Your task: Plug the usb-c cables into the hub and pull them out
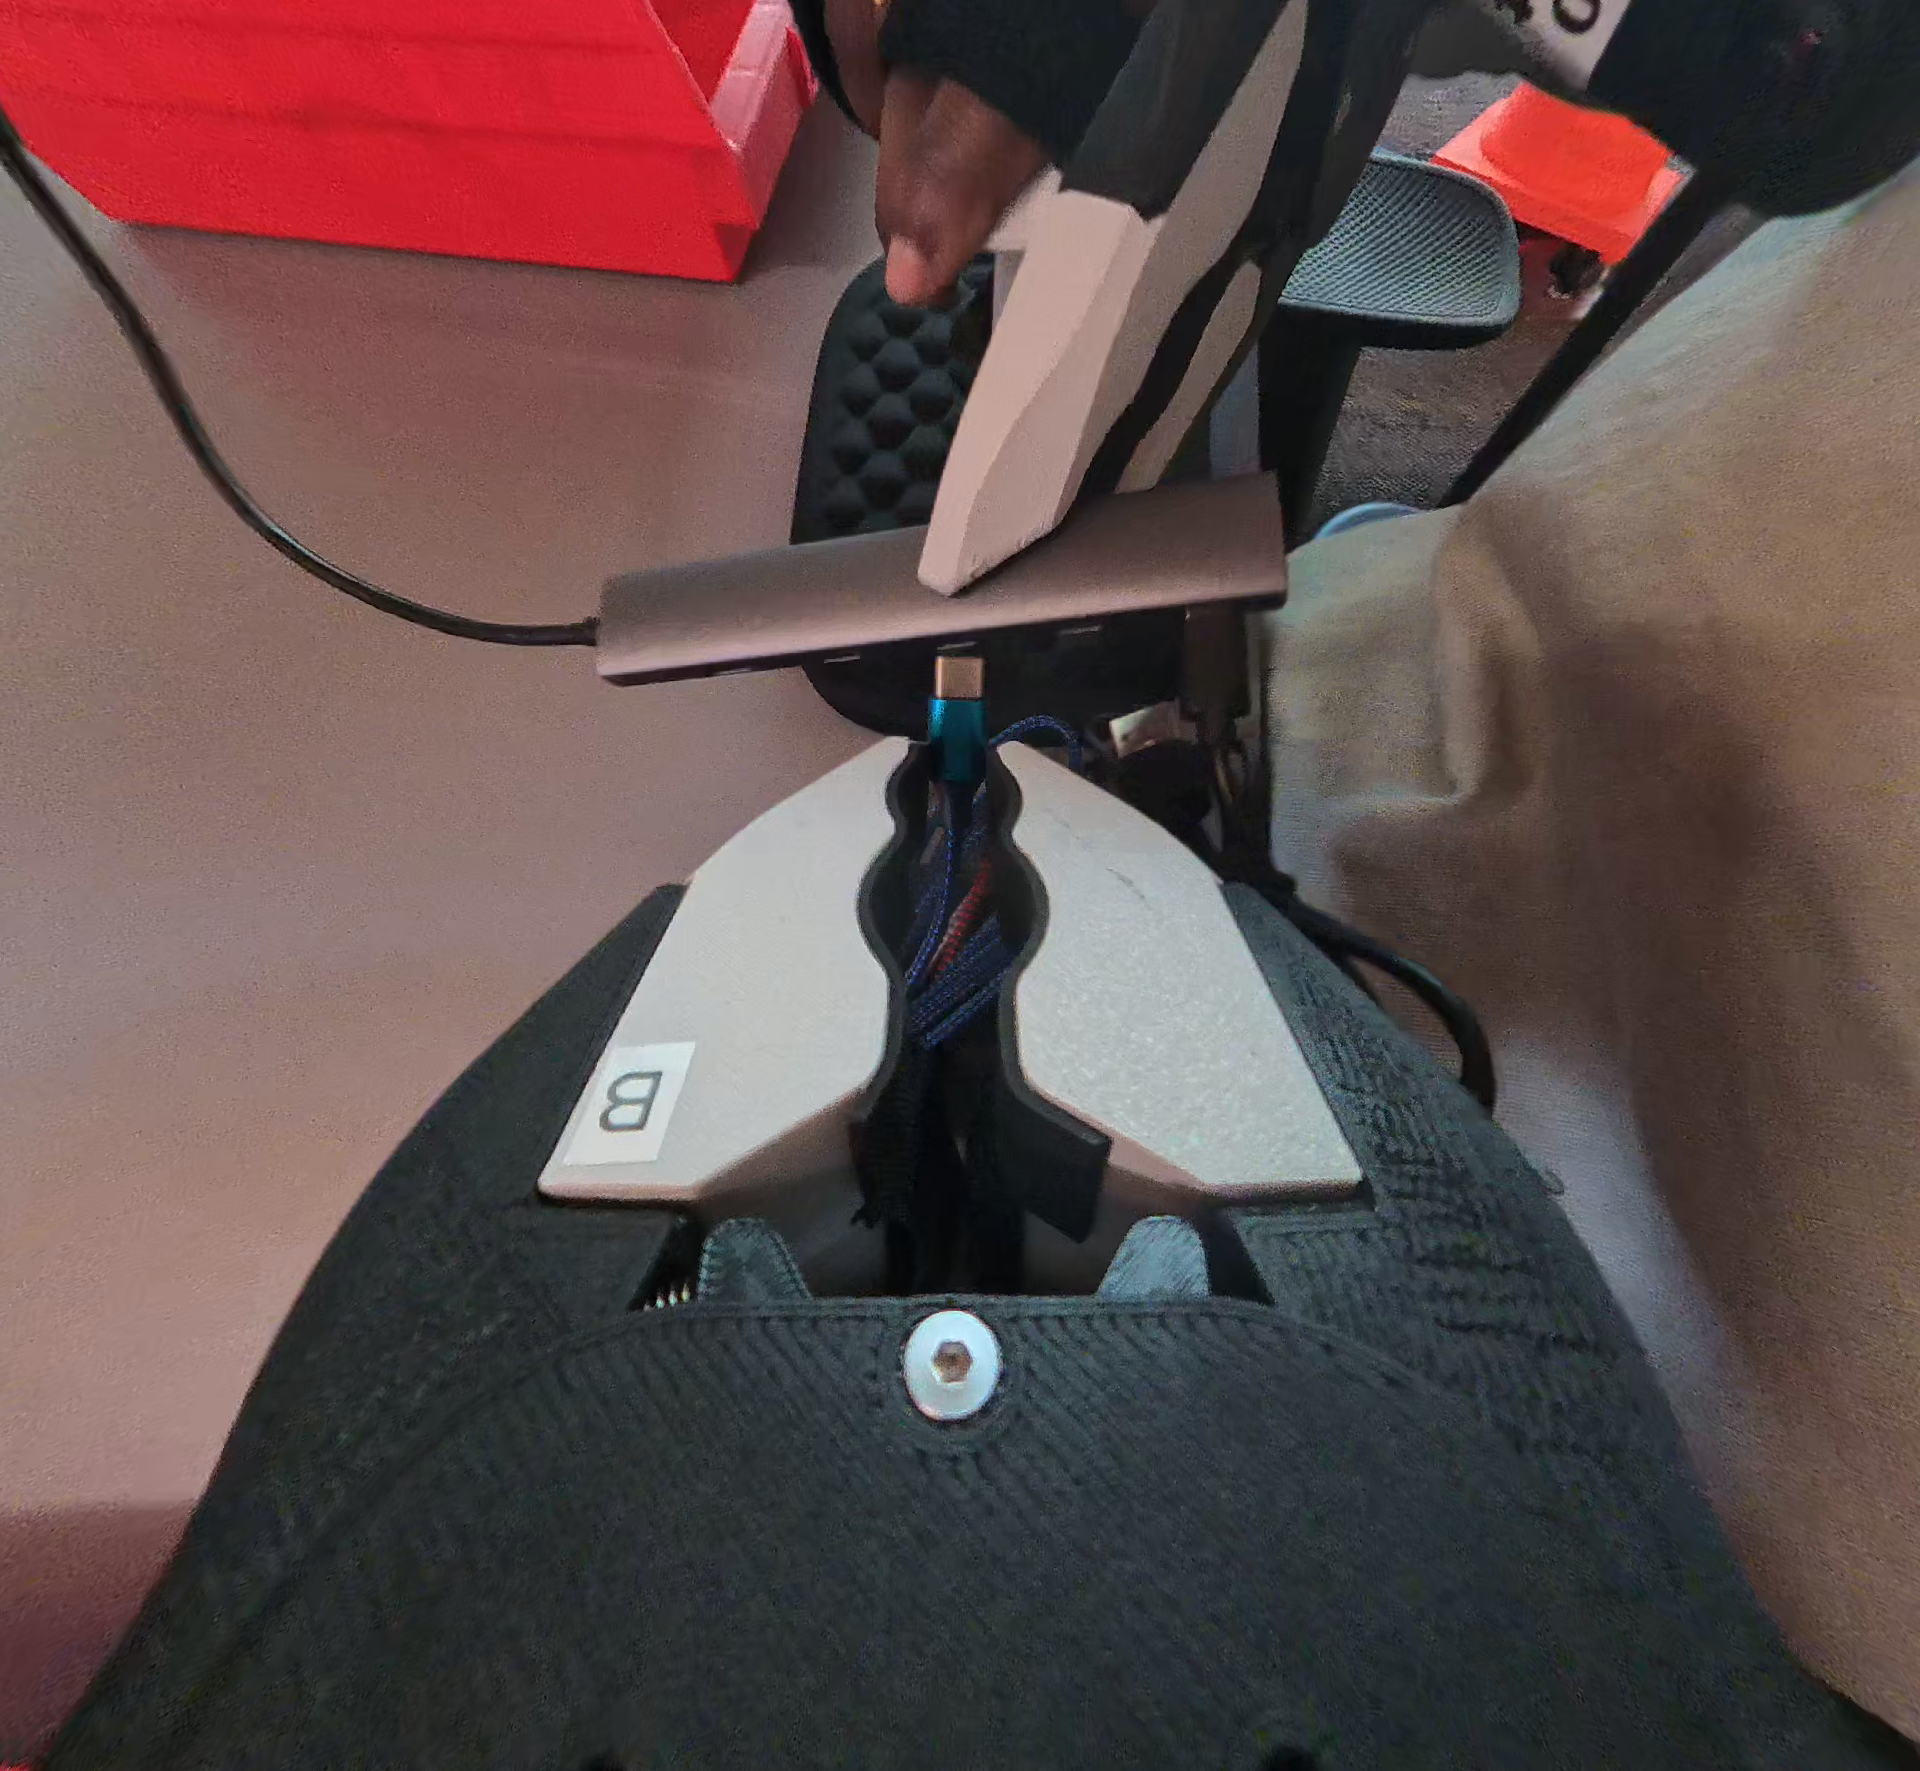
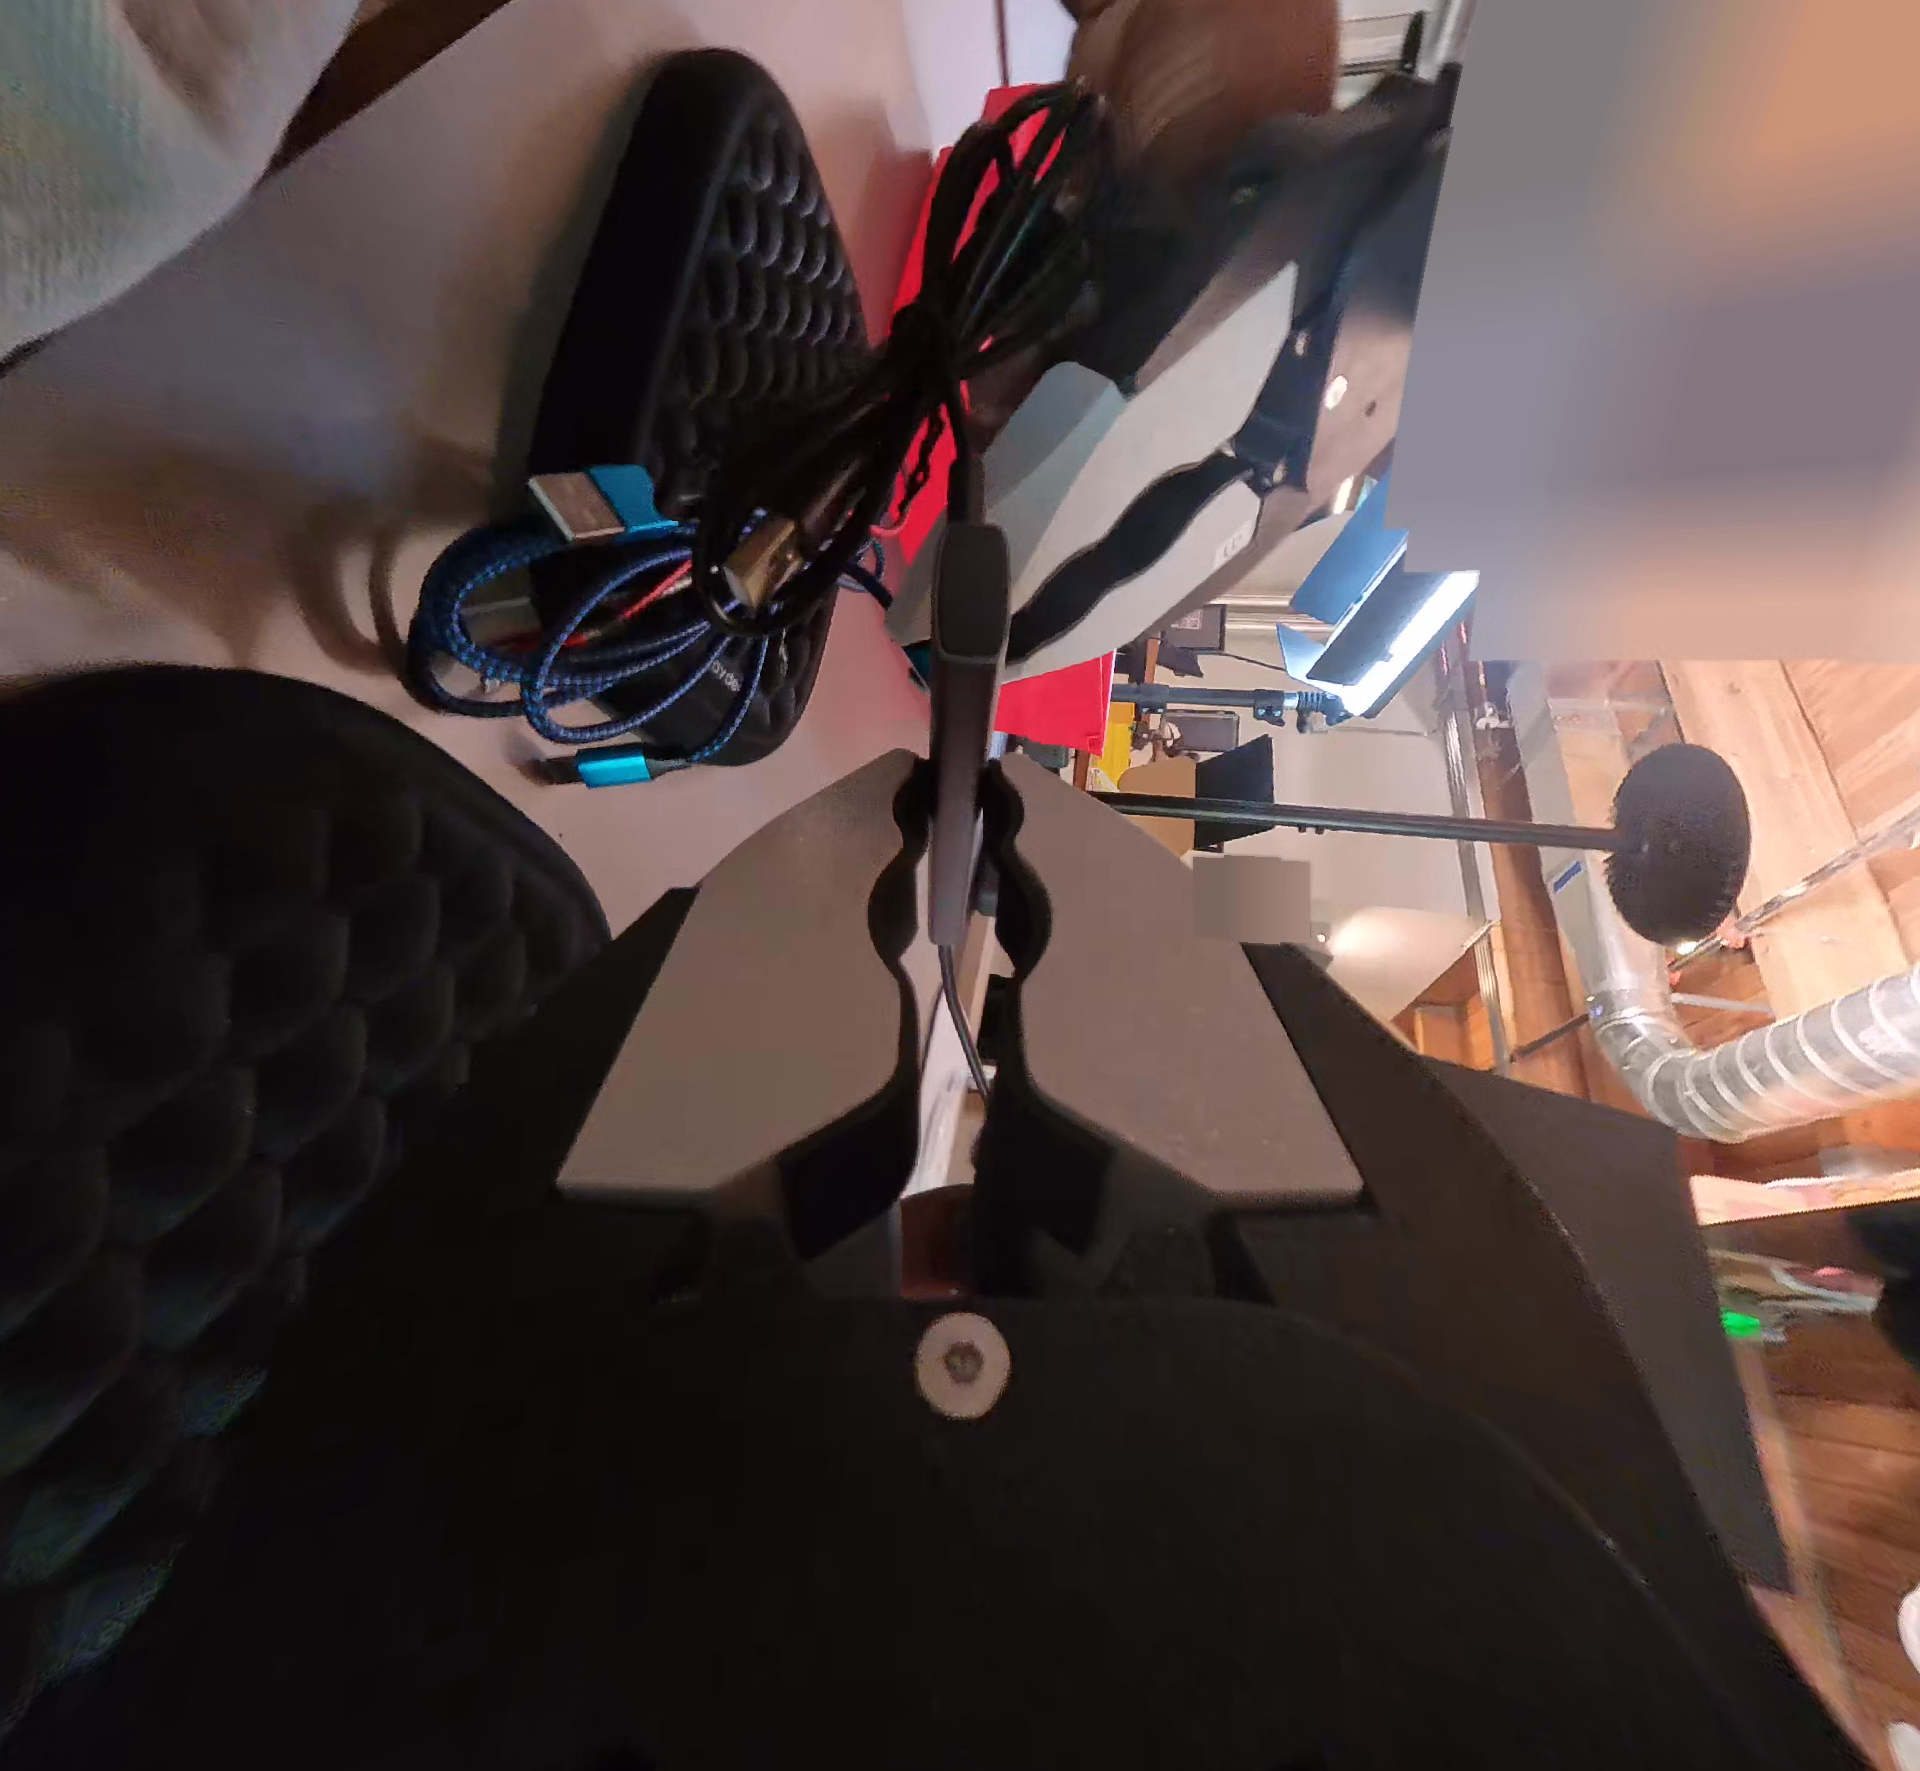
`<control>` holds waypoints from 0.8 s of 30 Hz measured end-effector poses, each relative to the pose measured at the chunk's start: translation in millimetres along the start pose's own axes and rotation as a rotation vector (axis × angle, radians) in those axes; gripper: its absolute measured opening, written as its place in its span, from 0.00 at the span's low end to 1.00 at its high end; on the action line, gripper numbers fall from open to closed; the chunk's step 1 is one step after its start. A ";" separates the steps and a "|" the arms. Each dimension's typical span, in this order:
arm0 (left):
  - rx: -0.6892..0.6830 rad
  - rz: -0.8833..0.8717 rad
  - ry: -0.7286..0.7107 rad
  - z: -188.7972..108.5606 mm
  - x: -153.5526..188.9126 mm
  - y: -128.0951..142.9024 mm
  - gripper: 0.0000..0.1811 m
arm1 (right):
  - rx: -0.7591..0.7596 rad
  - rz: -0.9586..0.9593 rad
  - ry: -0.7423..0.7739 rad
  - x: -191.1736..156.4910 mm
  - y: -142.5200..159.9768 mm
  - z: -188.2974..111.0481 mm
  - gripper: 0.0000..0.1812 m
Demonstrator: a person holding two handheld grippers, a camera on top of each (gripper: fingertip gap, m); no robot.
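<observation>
In the left wrist view my left gripper (image 1: 954, 757) is shut on the blue-collared USB-C plug (image 1: 954, 719) of a blue braided cable. The plug's metal tip points up at a port on the edge of the grey hub (image 1: 790, 594), and most of the tip shows outside it. My right gripper (image 1: 961, 568) comes down from above and clamps the hub. In the right wrist view my right gripper (image 2: 961, 781) is shut on the hub (image 2: 968, 599), seen edge-on. The left gripper (image 2: 1101, 495) is just beyond it. The hub's black lead (image 1: 208, 443) runs off left.
A black padded case (image 2: 727, 319) lies on the table with coiled blue cables (image 2: 582, 651) and a black cable bundle (image 2: 935, 319) on it. A red box (image 1: 364, 80) stands at the back left. Beige cloth (image 1: 1610, 786) is on the right. A hand (image 1: 935, 194) holds the right gripper. The grippers are tip to tip, or close to it.
</observation>
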State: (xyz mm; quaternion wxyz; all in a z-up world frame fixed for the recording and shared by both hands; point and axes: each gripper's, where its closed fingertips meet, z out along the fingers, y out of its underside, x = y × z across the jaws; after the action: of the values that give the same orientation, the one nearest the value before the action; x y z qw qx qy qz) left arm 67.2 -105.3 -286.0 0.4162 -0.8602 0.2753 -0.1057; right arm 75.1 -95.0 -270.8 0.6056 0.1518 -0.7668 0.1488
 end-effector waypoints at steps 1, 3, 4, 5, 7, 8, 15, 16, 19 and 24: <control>-0.015 -0.018 0.011 1.8 0.7 1.4 0.05 | -0.010 -0.032 -0.010 -1.3 0.2 1.5 0.05; -0.063 -0.041 0.014 5.3 -0.5 5.7 0.05 | -0.039 -0.098 -0.044 -5.4 3.0 4.2 0.05; -0.081 -0.047 0.011 6.5 -1.9 6.9 0.05 | -0.053 -0.131 -0.060 -7.3 5.0 4.7 0.05; -0.091 -0.053 0.011 7.6 -2.6 7.5 0.05 | -0.060 -0.153 -0.072 -8.6 6.1 4.7 0.05; -0.102 -0.063 0.022 9.8 -3.2 8.0 0.05 | -0.059 -0.162 -0.083 -9.1 5.8 3.7 0.05; -0.106 -0.065 0.026 11.2 -3.5 8.2 0.05 | -0.055 -0.166 -0.087 -9.4 5.2 3.0 0.05; -0.098 -0.077 0.059 16.4 -4.1 8.0 0.05 | -0.053 -0.180 -0.114 -14.2 7.3 3.0 0.05; -0.090 -0.083 0.059 15.5 -5.0 8.2 0.05 | -0.055 -0.173 -0.109 -13.6 8.3 2.4 0.05; -0.068 -0.096 0.067 13.2 -5.1 7.7 0.05 | -0.054 -0.163 -0.115 -17.2 9.3 1.3 0.05; -0.078 -0.092 0.065 12.9 -5.5 9.7 0.05 | -0.047 -0.155 -0.106 -18.1 7.7 2.2 0.05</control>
State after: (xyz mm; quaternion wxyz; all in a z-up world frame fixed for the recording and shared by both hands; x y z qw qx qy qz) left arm 64.2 -98.6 -301.4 0.3677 -0.8837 0.2525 -0.1418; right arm 74.0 -87.9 -289.3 0.5773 0.2041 -0.7870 0.0754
